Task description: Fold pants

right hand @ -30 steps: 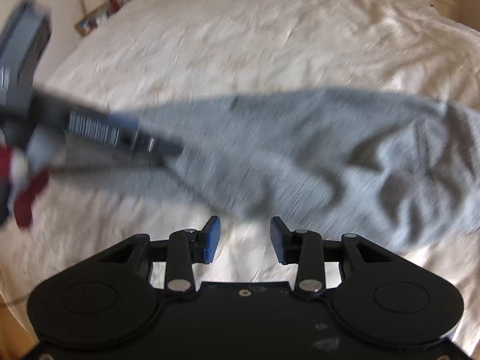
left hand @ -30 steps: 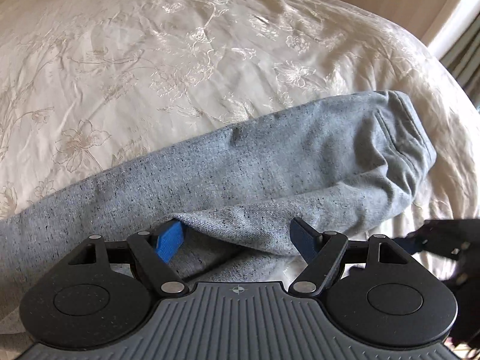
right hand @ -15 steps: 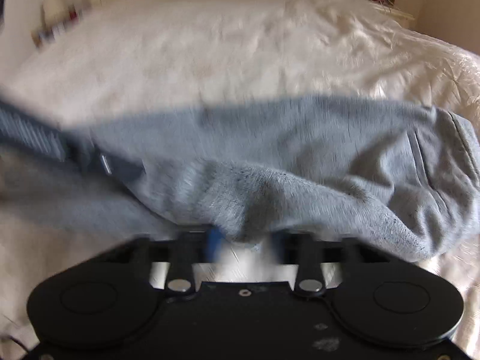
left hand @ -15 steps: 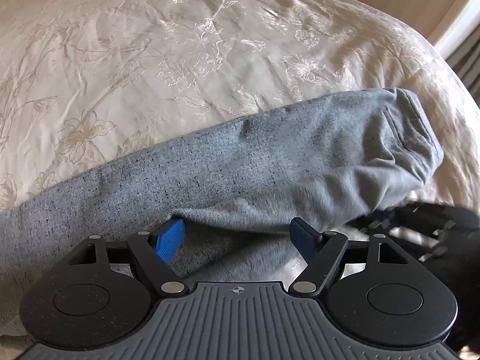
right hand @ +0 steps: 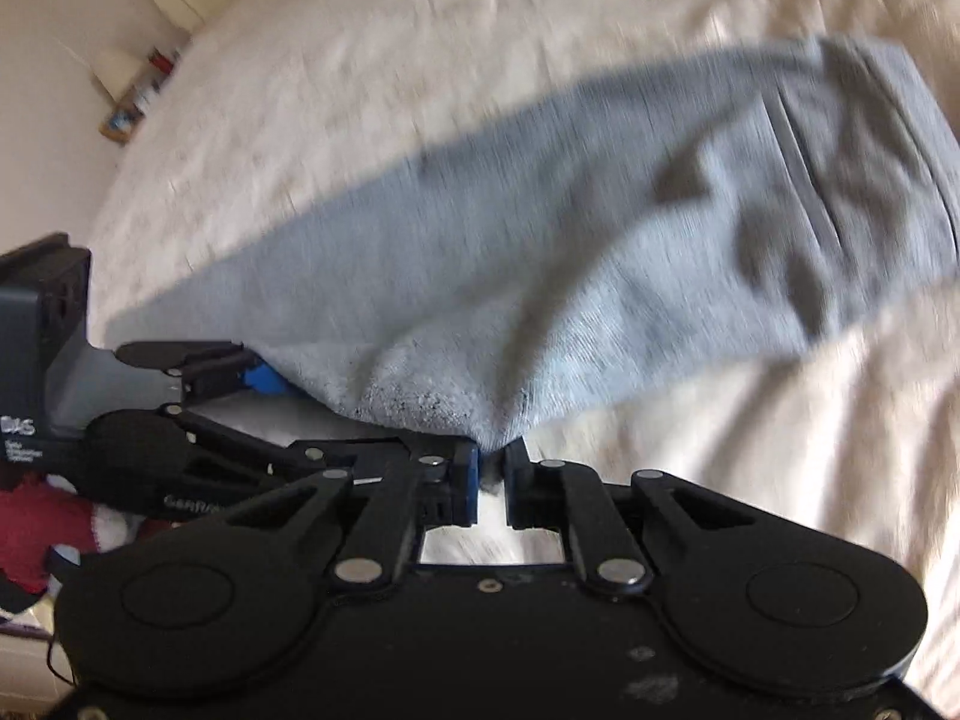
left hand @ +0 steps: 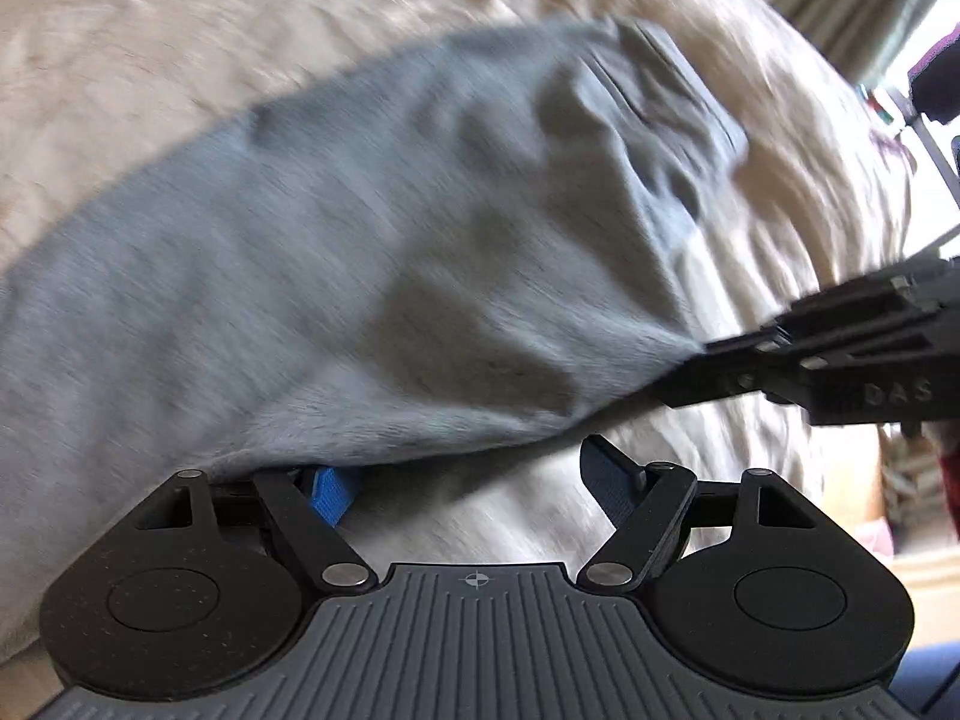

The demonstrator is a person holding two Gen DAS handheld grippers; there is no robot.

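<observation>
Grey sweatpants lie folded lengthwise on a cream bedspread, waistband toward the far right; they also show in the right wrist view. My left gripper is open, its left blue pad tucked under the near fabric edge, its right pad clear of the cloth. My right gripper is shut on the pants' near edge and lifts it; it shows from the side in the left wrist view. Both views are motion-blurred.
The cream floral bedspread surrounds the pants on all sides. A curtain and window stand at the far right. A bedside shelf with small items is at the far left beyond the bed.
My right gripper moved in from the bed to the pants' near edge and closed on it. The edge is now lifted and the pants pulled. The left gripper stays open.
</observation>
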